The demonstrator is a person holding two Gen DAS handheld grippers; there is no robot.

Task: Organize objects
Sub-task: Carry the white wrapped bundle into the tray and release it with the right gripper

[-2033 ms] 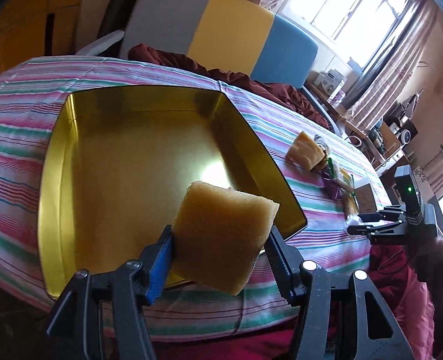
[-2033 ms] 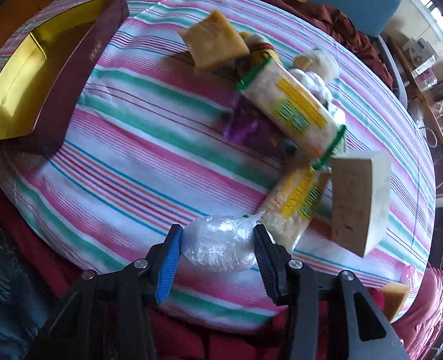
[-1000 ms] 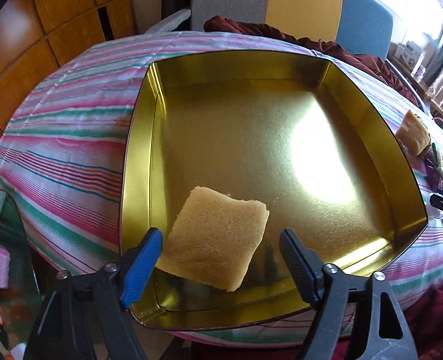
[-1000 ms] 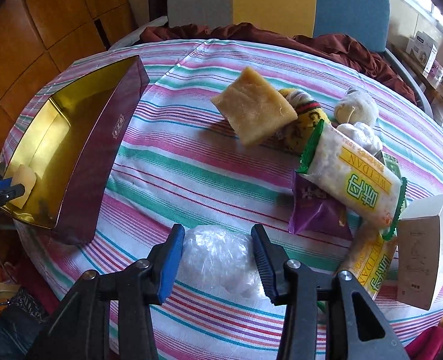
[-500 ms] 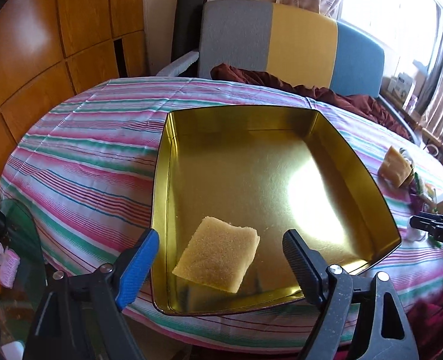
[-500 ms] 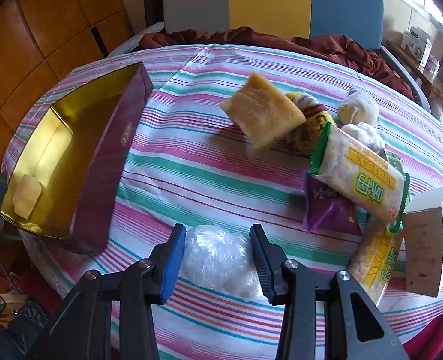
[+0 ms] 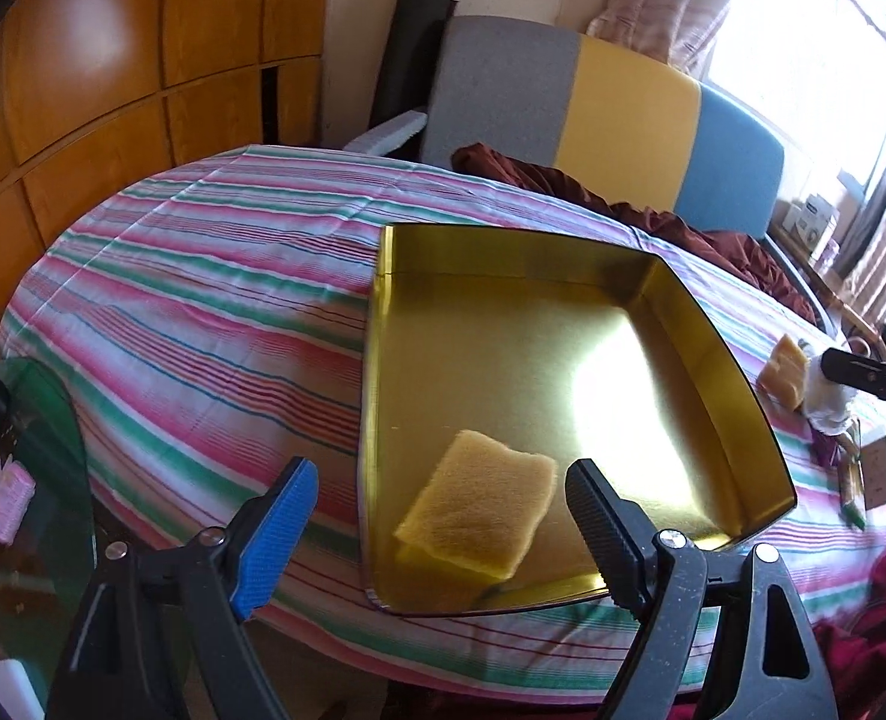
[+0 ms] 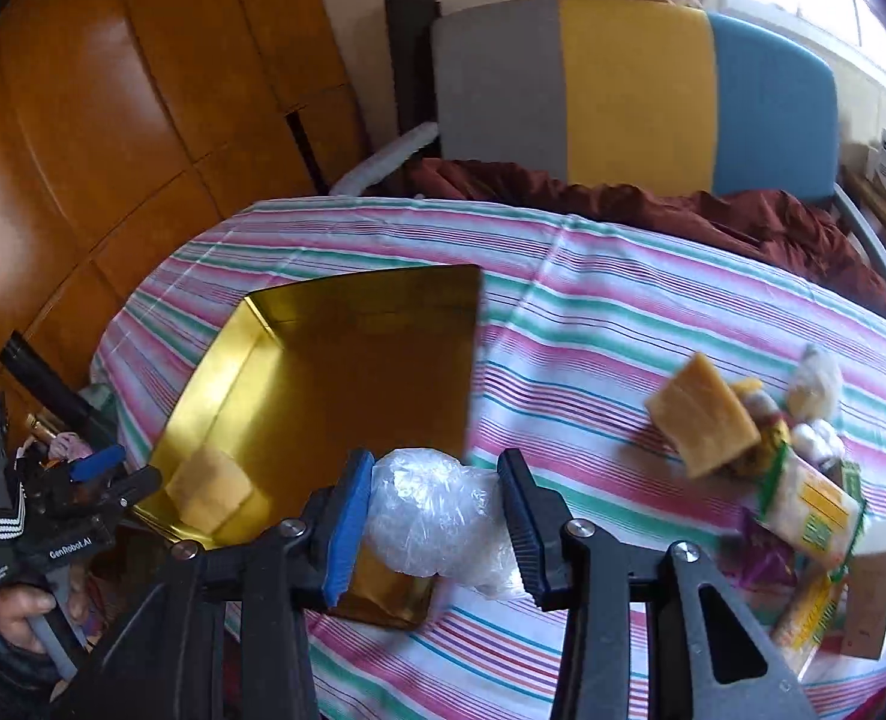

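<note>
A gold tin tray (image 7: pixel 568 276) lies on the striped tablecloth (image 7: pixel 191 300); it also shows in the right wrist view (image 8: pixel 347 372). A yellow sponge (image 7: pixel 478 507) lies in its near corner, also seen in the right wrist view (image 8: pixel 209 486). My left gripper (image 7: pixel 437 516) is open and empty, pulled back above the sponge. My right gripper (image 8: pixel 434 516) is shut on a clear plastic bag (image 8: pixel 437 516) and holds it above the tray's near right edge.
A second yellow sponge (image 8: pixel 703 414), snack packets (image 8: pixel 808 507), a purple packet (image 8: pixel 763 546) and a beige box (image 8: pixel 880 588) lie piled at the table's right. A grey, yellow and blue chair (image 8: pixel 622 90) stands behind. A glass side table (image 7: pixel 29 480) is at the left.
My left gripper let go of the sponge in the tray and drew back. My right gripper lifted the plastic bag and carried it left toward the tray.
</note>
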